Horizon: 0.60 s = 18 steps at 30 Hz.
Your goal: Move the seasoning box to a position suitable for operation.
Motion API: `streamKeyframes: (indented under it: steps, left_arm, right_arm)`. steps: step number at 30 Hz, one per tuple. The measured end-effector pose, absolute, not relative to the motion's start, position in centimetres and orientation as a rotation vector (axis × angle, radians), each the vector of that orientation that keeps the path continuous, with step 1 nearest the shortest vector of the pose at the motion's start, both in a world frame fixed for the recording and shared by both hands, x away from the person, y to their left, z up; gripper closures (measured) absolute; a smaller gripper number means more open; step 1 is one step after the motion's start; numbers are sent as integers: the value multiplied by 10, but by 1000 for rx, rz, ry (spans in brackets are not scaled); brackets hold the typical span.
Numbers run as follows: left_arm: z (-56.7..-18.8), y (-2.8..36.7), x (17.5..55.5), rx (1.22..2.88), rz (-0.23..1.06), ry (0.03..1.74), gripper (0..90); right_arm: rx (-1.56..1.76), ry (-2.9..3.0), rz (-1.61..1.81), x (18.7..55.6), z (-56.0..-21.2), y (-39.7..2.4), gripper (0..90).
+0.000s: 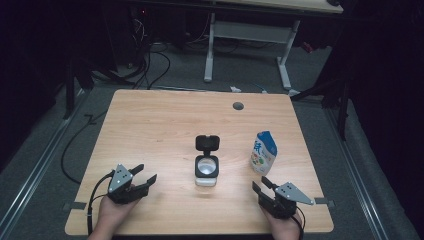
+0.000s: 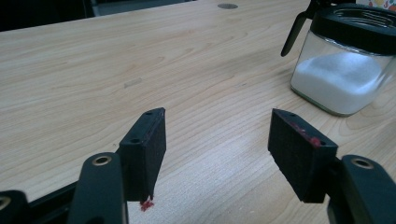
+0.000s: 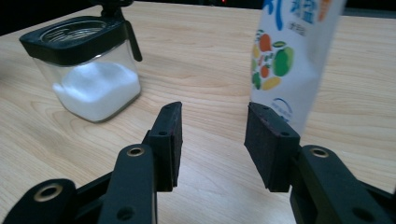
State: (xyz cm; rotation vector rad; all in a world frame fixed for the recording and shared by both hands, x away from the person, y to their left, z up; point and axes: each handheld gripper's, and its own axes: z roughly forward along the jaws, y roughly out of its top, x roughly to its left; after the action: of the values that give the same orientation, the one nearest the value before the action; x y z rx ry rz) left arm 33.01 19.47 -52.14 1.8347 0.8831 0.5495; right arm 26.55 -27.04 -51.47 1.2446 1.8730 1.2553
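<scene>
Dark floor with loose cables and the white legs of a second desk lies beyond the wooden table [image 1: 165,125], which carries every item in use. A round grommet hole [image 1: 238,106] sits in the table top, at the edge farthest from both tools.

Pouch: a white and blue stand-up pouch [image 1: 263,152] with printed fruit graphics stands upright just ahead of the right tool [image 1: 262,186]. In the right gripper view the pouch [image 3: 292,56] rises directly beyond the right-hand jaw, apart from it.

Jar: a square glass jar [image 1: 206,167] with a black collar holds white granules. Its black hinged lid [image 1: 207,142] stands open, tipped away from the person. The jar lies between the two tools, ahead of and to the inner side of each. In the left gripper view the jar [image 2: 343,70] appears ahead and to the right of the jaws; in the right gripper view it [image 3: 88,70] appears ahead and to the left.

Left tool [image 1: 146,174]: jaws spread wide, nothing between them, held low over bare table.

Right tool: jaws spread wide, nothing between them, no contact with the pouch.
</scene>
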Motion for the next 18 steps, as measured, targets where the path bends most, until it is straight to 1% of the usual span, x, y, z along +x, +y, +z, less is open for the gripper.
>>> streamKeyframes:
  steps: [6, 11, 16, 18]
  left_arm:
    - [-523, 191, 330, 1826, 537, 902, 377]
    - [-524, 187, 329, 1842, 548, 884, 376]
    - [-523, 185, 326, 1840, 567, 850, 412]
    - [-523, 186, 326, 1835, 540, 858, 422]
  right_arm:
    - [1214, 1914, 1274, 274, -515, -256, 577]
    - [1172, 1950, 1239, 283, -513, -244, 618]
    - [1178, 1957, 1209, 291, -512, -230, 645]
    - [1179, 1961, 1208, 295, -512, -225, 650]
